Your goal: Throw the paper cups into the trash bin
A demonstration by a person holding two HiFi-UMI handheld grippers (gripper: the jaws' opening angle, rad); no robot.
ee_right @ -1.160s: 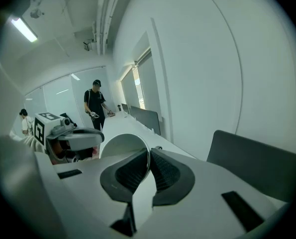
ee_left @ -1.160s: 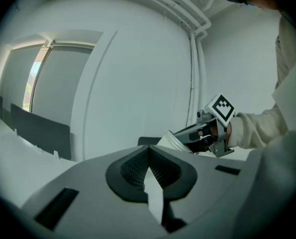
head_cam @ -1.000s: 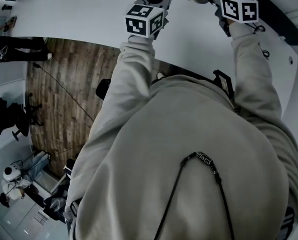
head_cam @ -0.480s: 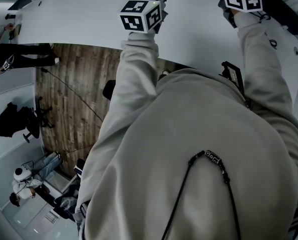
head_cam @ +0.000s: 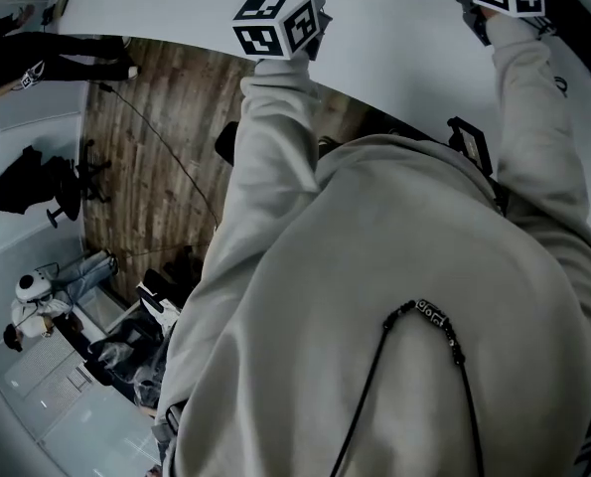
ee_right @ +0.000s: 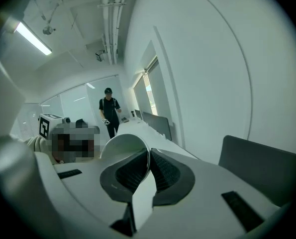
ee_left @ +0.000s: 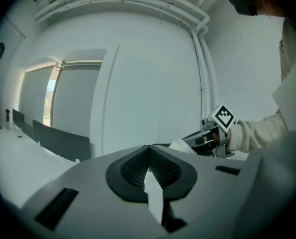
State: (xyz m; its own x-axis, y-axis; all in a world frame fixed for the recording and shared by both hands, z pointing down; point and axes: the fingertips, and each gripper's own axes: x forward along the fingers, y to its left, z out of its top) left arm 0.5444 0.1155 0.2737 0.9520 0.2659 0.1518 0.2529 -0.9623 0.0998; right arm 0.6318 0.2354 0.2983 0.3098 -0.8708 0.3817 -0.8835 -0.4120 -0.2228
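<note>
Over a long white table [head_cam: 176, 8], a person in a pale sweatshirt [head_cam: 394, 296] reaches both arms forward; the left gripper [ee_left: 148, 151] has its jaws pressed together on nothing, while the right gripper [ee_right: 148, 152] pinches one thin wall of a paper cup [ee_right: 119, 151] at its tips. No trash bin shows in any view. Gripped by a single side, the cup may buckle or slip free on a quick swing towards the bin

Paper cup [ee_right: 122, 144] rim tight between the tongs [ee_right: 149, 153]
</note>
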